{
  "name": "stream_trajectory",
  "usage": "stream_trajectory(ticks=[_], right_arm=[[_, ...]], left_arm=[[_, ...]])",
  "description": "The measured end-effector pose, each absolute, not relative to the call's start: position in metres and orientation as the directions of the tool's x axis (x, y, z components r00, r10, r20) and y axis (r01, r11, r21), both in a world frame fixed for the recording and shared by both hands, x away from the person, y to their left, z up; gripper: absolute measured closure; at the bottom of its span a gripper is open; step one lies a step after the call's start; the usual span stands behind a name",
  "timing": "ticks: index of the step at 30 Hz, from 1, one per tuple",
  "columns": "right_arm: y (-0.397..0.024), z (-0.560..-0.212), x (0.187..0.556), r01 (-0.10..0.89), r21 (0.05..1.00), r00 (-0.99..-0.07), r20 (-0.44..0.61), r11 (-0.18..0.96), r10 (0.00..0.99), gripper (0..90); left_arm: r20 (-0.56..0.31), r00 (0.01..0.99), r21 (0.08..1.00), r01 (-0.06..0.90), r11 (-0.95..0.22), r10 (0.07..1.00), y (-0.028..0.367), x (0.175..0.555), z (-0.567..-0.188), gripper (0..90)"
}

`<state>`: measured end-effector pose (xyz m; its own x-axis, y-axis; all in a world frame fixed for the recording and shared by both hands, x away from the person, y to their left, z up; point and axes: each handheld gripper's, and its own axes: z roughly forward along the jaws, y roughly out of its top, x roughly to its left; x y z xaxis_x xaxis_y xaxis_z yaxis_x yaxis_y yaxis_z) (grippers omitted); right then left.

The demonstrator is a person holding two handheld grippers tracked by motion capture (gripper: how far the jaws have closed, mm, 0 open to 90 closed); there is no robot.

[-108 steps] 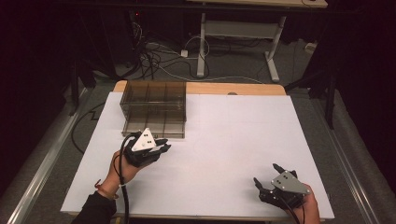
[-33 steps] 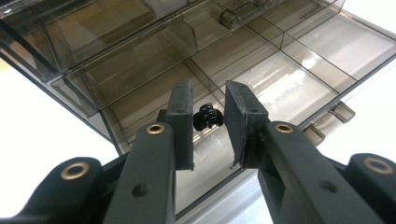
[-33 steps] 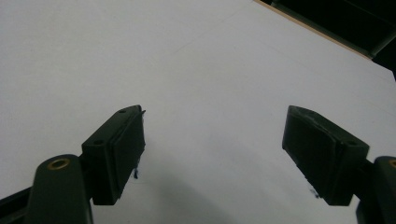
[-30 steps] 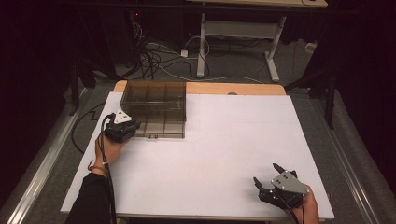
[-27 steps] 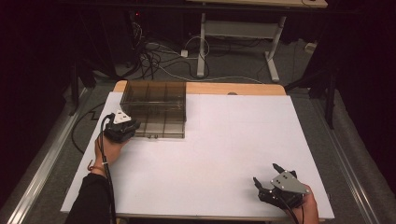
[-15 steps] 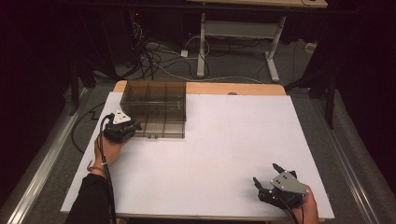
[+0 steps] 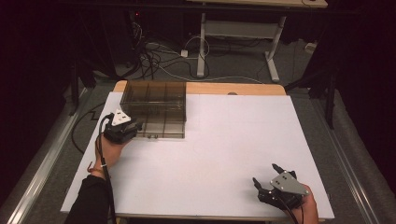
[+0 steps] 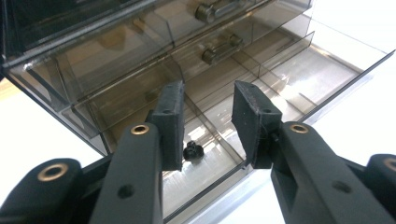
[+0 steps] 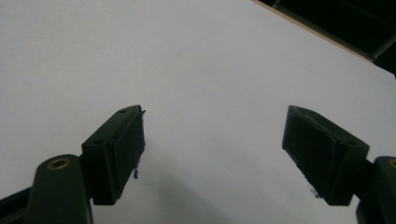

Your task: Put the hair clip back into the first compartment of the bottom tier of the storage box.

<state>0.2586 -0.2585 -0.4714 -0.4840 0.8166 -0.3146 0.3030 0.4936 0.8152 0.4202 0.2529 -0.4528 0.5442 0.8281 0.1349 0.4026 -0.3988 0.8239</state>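
Note:
A smoky clear drawer box (image 7: 154,105) stands at the table's back left. Its lowest drawer (image 8: 299,70) is pulled out and split by dividers. My left gripper (image 7: 134,127) is at the box's front left corner, over that drawer. In the left gripper view its jaws (image 8: 208,121) have just been opening, and a gap shows between the pads. A small black piece (image 8: 193,151) lies loose on the drawer floor below that gap, touching neither pad. My right gripper (image 7: 265,173) rests near the front right edge, open (image 9: 215,149) over the bare white tabletop (image 9: 187,56).
Two more drawers with bar handles (image 8: 222,49) sit shut above the open one. The white tabletop (image 7: 233,135) stretches wide between the two hands. Cables and a desk frame (image 7: 233,51) lie on the floor beyond the far edge.
Since the oldest frame my left gripper has moved back and left to the box's front corner. Over the last second it barely shifted. The right gripper has stayed put.

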Motion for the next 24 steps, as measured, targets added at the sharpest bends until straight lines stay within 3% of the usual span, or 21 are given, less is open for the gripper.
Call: stream_trajectory(ticks=[4, 13, 17, 24], right_arm=[[-0.259, -0.471, 0.258, 0.3, 0.817, -0.484, -0.315, 0.493, 0.817, 21.4], [-0.259, -0.471, 0.258, 0.303, 0.816, -0.484, -0.313, 0.492, 0.817, 21.4], [-0.26, -0.471, 0.259, 0.304, 0.817, -0.484, -0.311, 0.491, 0.818, 21.4], [-0.26, -0.472, 0.259, 0.299, 0.816, -0.488, -0.314, 0.494, 0.815, 21.4]], left_arm=[[0.141, 0.546, 0.838, 0.379, -0.394, 0.826, 0.251, 0.416, -0.449, 56.4], [0.148, 0.537, 0.855, 0.352, -0.38, 0.831, 0.243, 0.413, -0.446, 27.3], [0.145, 0.532, 0.867, 0.337, -0.366, 0.834, 0.24, 0.411, -0.446, 19.8], [0.137, 0.536, 0.889, 0.306, -0.342, 0.833, 0.237, 0.407, -0.443, 17.1]])
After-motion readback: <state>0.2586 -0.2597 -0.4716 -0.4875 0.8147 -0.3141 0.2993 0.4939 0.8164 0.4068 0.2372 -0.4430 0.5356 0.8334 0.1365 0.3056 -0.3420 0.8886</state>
